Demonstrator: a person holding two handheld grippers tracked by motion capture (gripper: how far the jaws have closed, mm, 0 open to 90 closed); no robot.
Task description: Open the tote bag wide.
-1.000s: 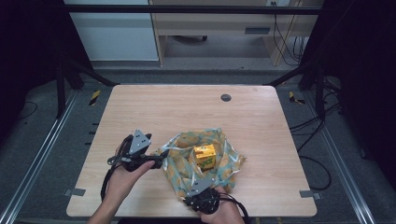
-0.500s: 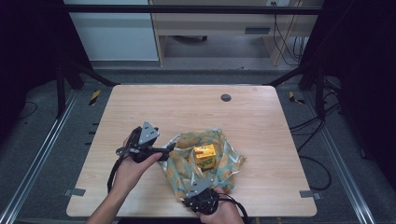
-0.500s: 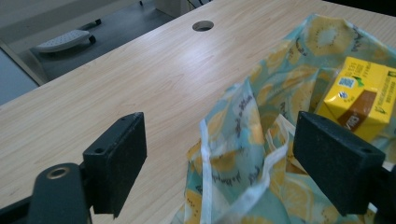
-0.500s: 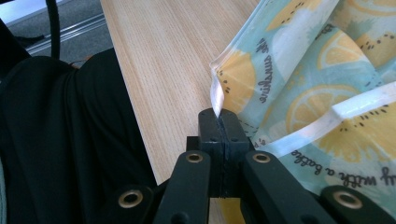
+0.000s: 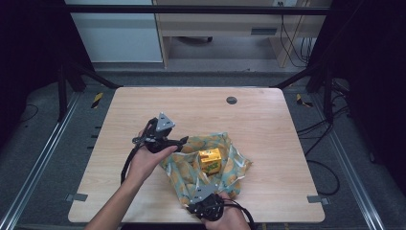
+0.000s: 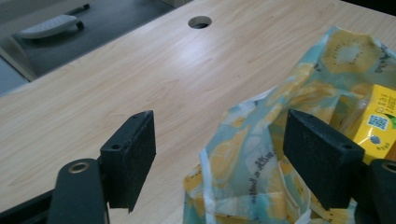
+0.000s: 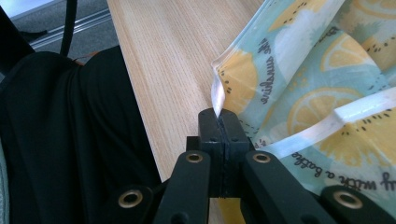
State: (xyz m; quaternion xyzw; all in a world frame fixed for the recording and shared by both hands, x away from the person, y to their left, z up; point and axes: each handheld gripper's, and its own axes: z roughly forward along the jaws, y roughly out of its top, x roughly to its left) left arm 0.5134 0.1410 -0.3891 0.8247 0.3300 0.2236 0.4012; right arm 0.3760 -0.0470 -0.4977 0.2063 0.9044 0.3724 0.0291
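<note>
Table [image 5: 143, 191]: light wood, with a round cable hole [image 5: 231, 100] toward 12 o'clock of centre. Left gripper [image 5: 181, 143] sits at about 9 o'clock of the printed bag [image 5: 184, 170], held in the person's left hand [image 5: 146, 160]; in the left gripper view its jaws stand wide apart, gripping nothing, with the bag's crumpled left edge [image 6: 243, 154] lying between and below them. Bag is translucent, lemon-patterned, and lies slightly right of table centre. A yellow box [image 5: 210, 159] rests inside its open top. Right gripper [image 5: 197, 195] is at 6 o'clock of the bag, near the table's front edge. In the right gripper view its jaws are clamped on the bag's sealed white rim [image 7: 217, 95]. A dark garment [image 7: 60, 140] fills that view's 9 o'clock side.
</note>
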